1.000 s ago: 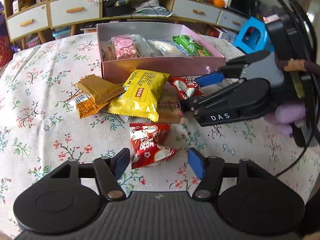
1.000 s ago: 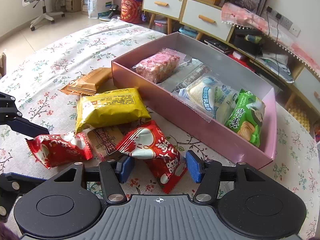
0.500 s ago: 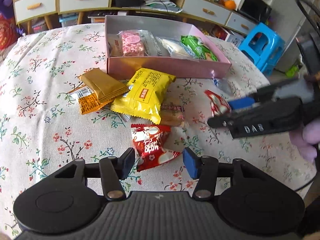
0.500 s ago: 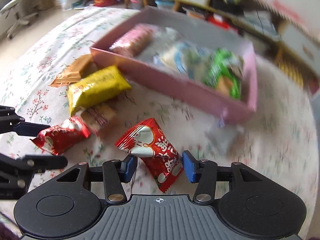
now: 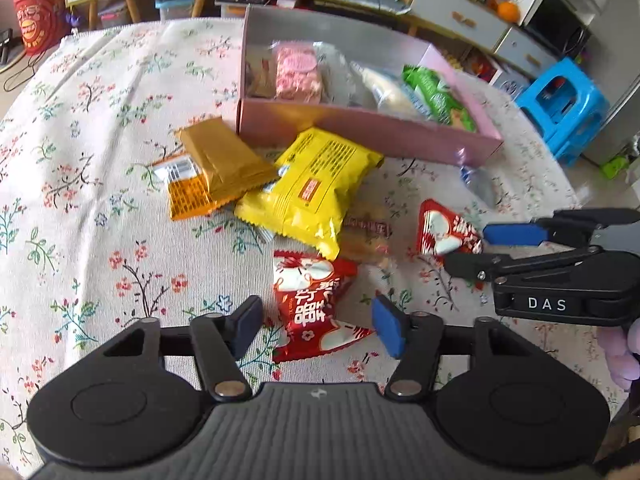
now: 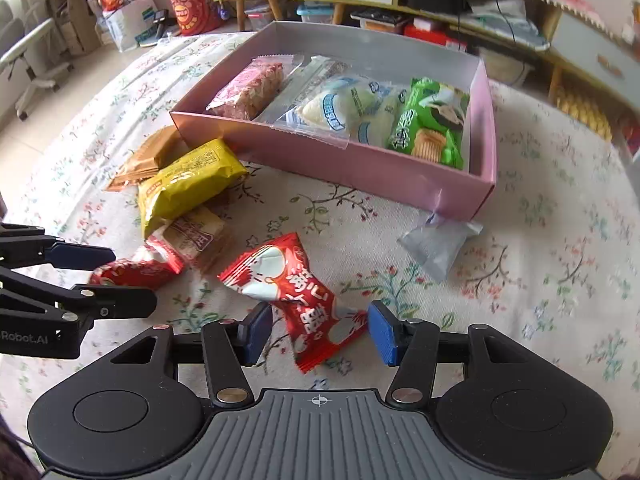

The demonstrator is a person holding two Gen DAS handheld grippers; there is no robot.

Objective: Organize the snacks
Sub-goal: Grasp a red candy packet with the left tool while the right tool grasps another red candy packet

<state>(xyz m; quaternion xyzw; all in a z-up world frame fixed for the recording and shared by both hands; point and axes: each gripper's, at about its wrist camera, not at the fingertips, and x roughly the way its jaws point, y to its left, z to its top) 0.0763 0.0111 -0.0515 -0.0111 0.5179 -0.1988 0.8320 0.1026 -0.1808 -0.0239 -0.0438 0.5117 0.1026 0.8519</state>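
Crinkled red snack packet (image 6: 298, 300) with white print, between right tongs (image 6: 318, 330)

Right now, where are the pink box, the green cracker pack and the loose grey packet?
pink box (image 6: 340, 168), right wrist view, front wall.
green cracker pack (image 6: 432, 124), right wrist view, middle of wrapper.
grey packet (image 6: 436, 244), right wrist view, middle, beside the box corner.

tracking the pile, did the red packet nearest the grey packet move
yes, the red packet slid right, clear of the yellow bag and away from the pink box
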